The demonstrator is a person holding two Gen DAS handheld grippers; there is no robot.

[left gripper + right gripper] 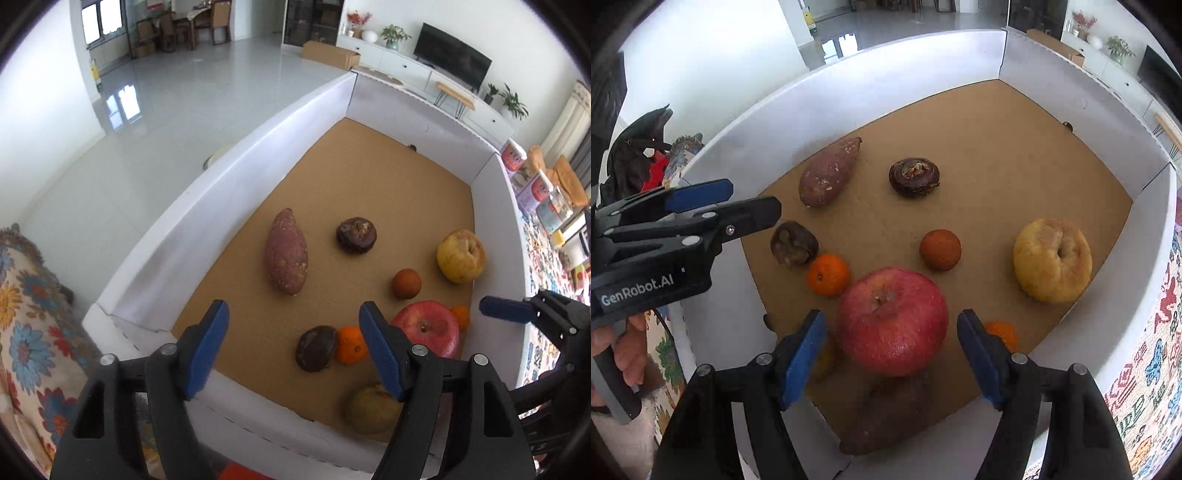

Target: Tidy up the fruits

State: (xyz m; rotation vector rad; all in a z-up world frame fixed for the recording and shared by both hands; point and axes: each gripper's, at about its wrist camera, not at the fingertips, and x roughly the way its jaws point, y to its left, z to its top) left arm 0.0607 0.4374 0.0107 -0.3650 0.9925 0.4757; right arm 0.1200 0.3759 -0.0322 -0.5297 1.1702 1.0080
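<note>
Both hand-held grippers, left (293, 350) and right (891, 360), gape empty over cardboard floor (388, 192), white-walled.

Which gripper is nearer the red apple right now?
Right. The right gripper straddles the red apple, jaws open; the left gripper hangs beside it, over the dark fruit.

Left wrist view: from above the near-left corner of the white-walled box (236, 155), facing steeply down and across toward the television (452, 55). Right wrist view: closer, nearly straight down over the red apple (892, 321). Shared by both: cardboard floor, sweet potato (286, 253), yellow apple (1052, 260), each other's gripper at the edge.
</note>
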